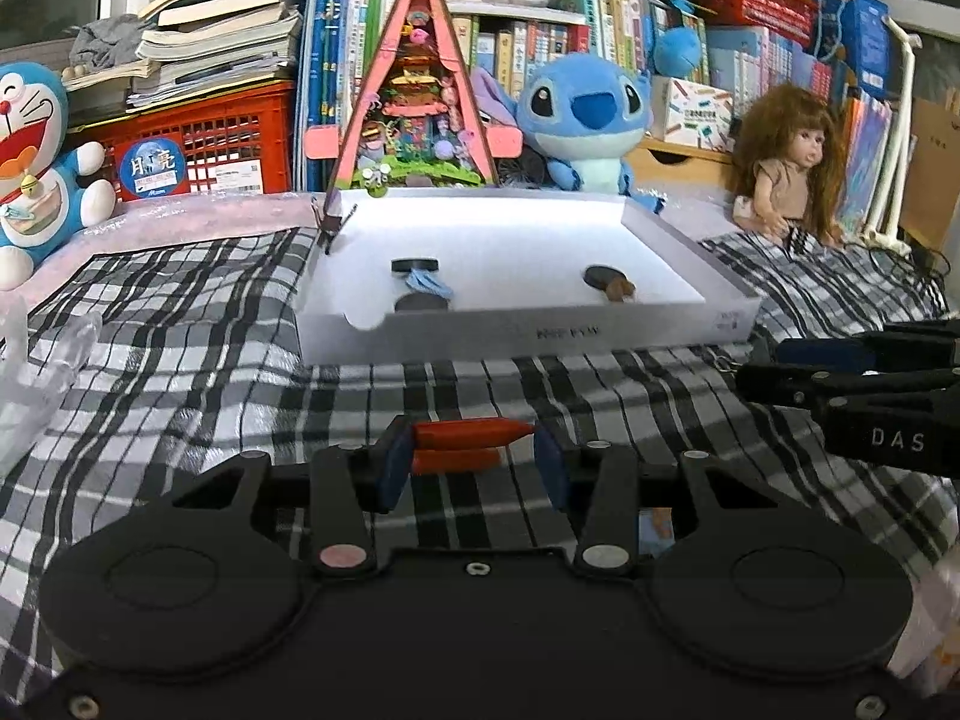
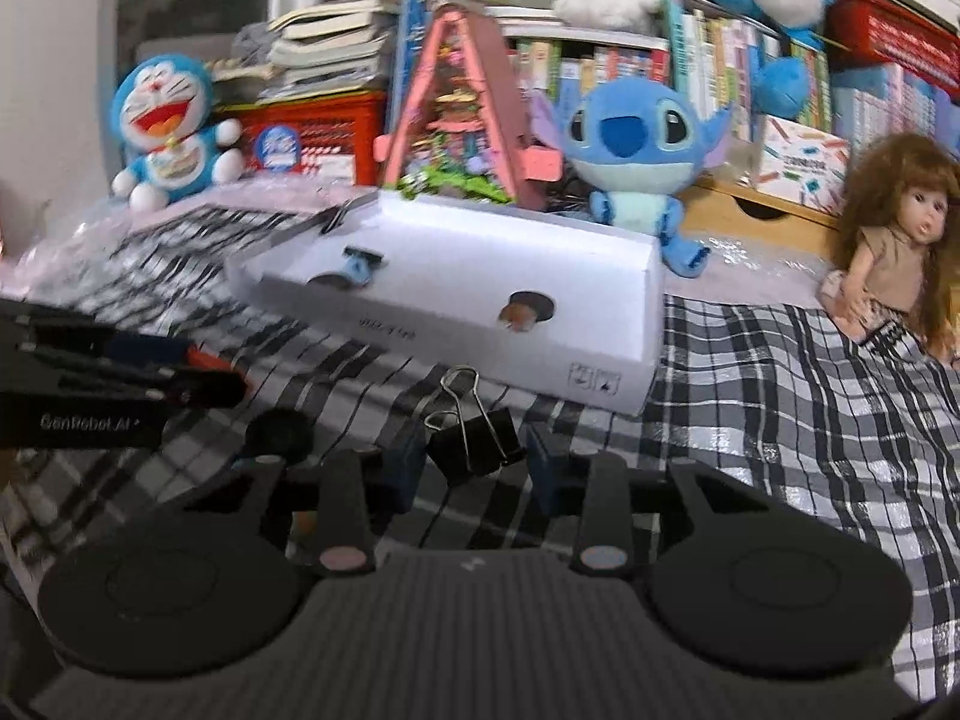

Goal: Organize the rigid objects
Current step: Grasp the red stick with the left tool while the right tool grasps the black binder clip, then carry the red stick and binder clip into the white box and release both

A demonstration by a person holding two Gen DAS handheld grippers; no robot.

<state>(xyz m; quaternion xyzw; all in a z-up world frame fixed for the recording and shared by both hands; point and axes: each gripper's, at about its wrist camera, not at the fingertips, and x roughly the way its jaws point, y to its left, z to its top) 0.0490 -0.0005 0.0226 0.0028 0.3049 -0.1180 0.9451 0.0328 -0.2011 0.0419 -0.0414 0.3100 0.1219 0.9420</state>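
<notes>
L gripper [image 1: 474,459]: blue pads apart, bracketing a red-orange crayon-like piece [image 1: 471,433] w/ pointed tip toward the R pad; second orange piece [image 1: 455,459] just below it. L pad touching the blunt end; contact at the tip end cannot be confirmed, so clamped vs. loose not determinable. R gripper [image 2: 474,462]: pads apart, either side of a black binder clip [image 2: 474,438] on the black/white plaid cloth [image 2: 750,396], wire handles up and tilted toward the box; slim gaps visible both sides, no grip. Directly ahead of both tools: shallow white box [image 1: 528,333], near wall w/ small print, blocking the forward path. Inside box: dark disc w/ blue tag [image 1: 420,279] at L, dark disc w/ brown piece [image 1: 611,283] at R, apart from each other. Another binder clip [image 1: 329,222] on the box's far L corner. R gripper's fingers [image 1: 852,369] seen entering L wrist view from the R, near the box's R front corner. Behind box, close: pink A-frame miniature house [image 1: 420,96], Stitch plush [image 1: 585,120]. Doraemon plush [image 1: 36,162] far L beside red crate [image 1: 204,150]; long-haired doll [image 1: 786,162] far R. Book stacks [image 1: 222,30] behind all.
</notes>
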